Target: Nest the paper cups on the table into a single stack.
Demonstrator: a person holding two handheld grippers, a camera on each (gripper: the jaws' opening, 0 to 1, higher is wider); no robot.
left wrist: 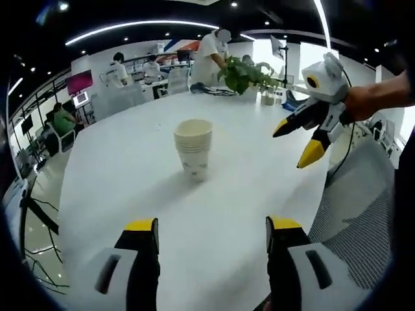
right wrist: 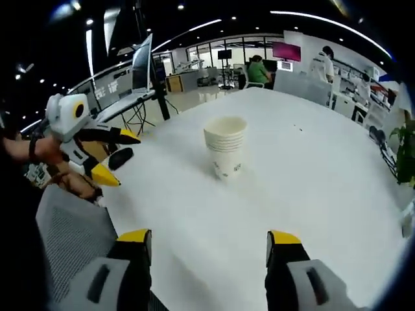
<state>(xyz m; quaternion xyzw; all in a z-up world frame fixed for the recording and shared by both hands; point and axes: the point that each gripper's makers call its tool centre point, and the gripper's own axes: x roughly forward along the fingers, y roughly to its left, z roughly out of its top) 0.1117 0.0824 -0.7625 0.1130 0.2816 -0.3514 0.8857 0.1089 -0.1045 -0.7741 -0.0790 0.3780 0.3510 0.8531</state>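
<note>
Cups (left wrist: 193,148) in one nested stack on white table (left wrist: 130,194), two grippers, left gripper (left wrist: 213,236) and right gripper (right wrist: 209,245), both spread, empty.

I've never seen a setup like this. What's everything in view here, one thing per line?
Paper cup stack: one stack, cream, upright mid-table, nothing holding it.
Table: one, white, large.
Potted plant: one, green, far table edge.
Mesh chair: one, grey, beside the table.
Laptop: one, dark, open, off the table's side.
People: several, in the background.
Left gripper: yellow-tipped, open, empty.
Right gripper: yellow-tipped, open, empty.
</note>
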